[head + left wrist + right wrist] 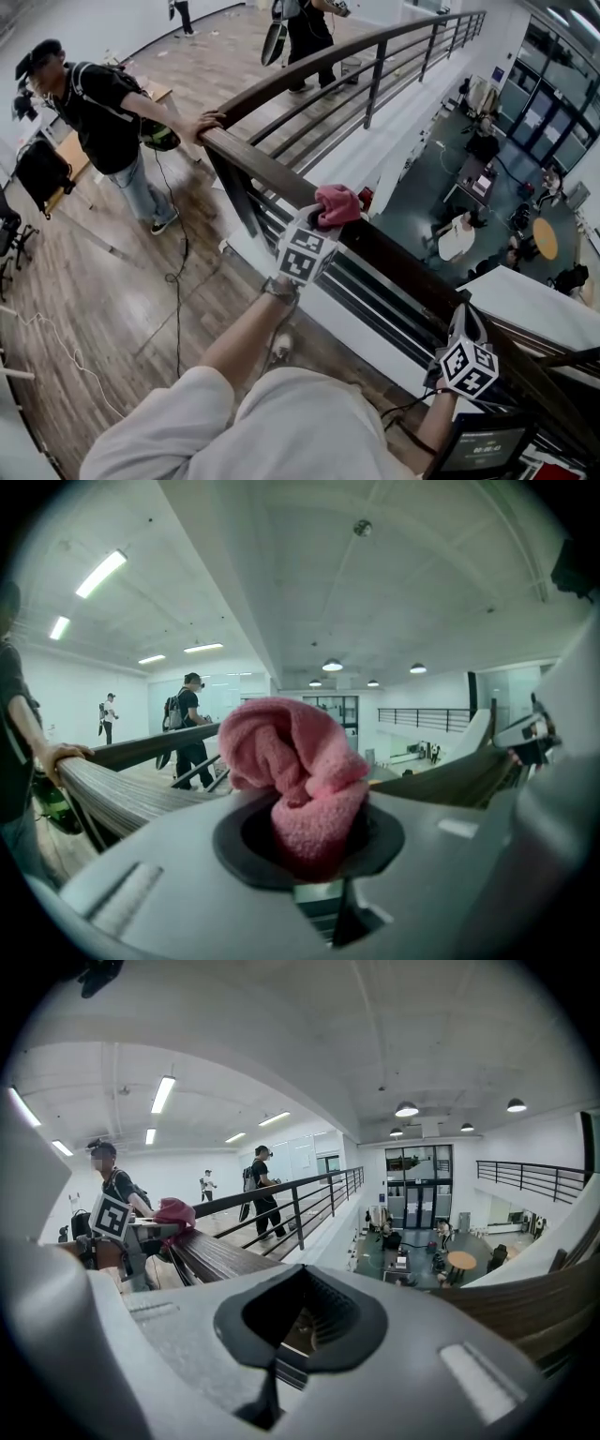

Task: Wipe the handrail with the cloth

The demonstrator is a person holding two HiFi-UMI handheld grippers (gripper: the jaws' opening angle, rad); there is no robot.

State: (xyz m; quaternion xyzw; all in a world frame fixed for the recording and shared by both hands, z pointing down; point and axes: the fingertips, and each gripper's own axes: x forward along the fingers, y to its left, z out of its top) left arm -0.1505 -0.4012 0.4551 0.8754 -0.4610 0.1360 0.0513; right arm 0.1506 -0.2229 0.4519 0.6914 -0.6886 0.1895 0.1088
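Wiping seems in hand: the left gripper (323, 221) pinches the pink cloth (339, 201) on the wooden handrail (267, 171), the right gripper (465, 317) is closed empty; next, probably, a pressed slide along it.

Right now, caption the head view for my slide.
Left gripper holds a pink cloth on the dark handrail, right gripper empty nearby.
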